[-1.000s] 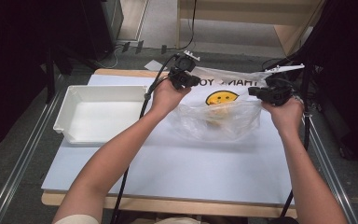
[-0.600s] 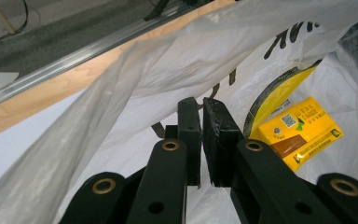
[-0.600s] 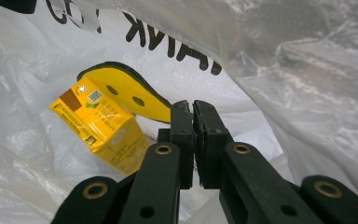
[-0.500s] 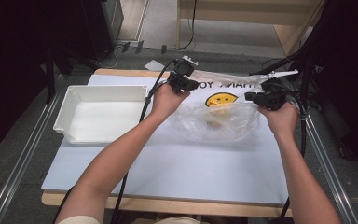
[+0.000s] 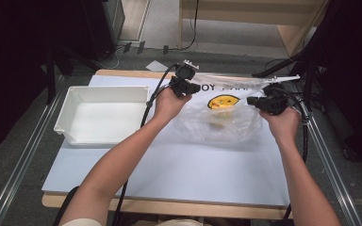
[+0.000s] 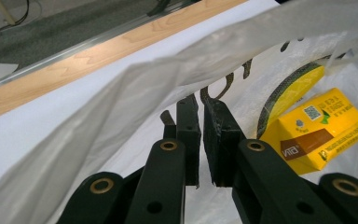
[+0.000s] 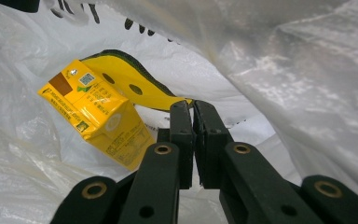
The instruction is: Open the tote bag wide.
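1. left tongs [image 6: 200, 123] and right tongs [image 7: 193, 128] each pinch one side of the plastic bag [image 5: 226, 125], mouth held wide over the bench [image 5: 169, 174].
2. yellow carton [image 7: 95, 114] lies inside between them, long axis slanted, nearer the right tongs.

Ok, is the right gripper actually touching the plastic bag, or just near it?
Touching. The right gripper view shows the right gripper with its jaws shut on a thin fold of the plastic bag; the yellow carton lies inside the bag, apart from the jaws.
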